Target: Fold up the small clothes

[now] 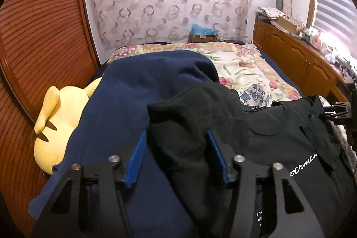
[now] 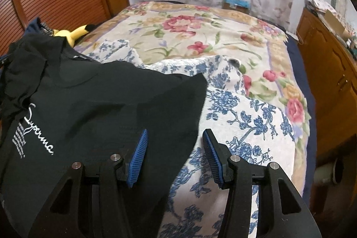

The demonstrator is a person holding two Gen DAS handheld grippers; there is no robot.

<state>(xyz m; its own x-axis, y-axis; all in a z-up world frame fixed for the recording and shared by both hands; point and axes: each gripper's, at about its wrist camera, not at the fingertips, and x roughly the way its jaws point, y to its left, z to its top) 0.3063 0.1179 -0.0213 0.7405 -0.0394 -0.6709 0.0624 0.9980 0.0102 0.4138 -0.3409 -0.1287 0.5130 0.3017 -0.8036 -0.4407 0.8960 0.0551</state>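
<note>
A black T-shirt (image 1: 279, 137) with white script lettering lies spread on the bed, partly over a navy garment (image 1: 138, 81). Its left sleeve (image 1: 178, 117) bunches up between the blue pads of my left gripper (image 1: 176, 133). The right pad touches the cloth and the left pad stands a little clear, so the jaws are open. In the right wrist view the same T-shirt (image 2: 89, 104) fills the left half. My right gripper (image 2: 175, 131) is open over its right edge, with the left pad above black cloth and the right pad above a blue-and-white floral cloth (image 2: 241, 117).
A yellow plush toy (image 1: 58, 126) lies at the bed's left side by a louvred wooden door (image 1: 33, 37). A flowered bedspread (image 2: 189, 37) covers the bed. A cluttered wooden cabinet (image 1: 301, 55) runs along the right. A cardboard box (image 1: 202, 36) stands beyond the bed's far end.
</note>
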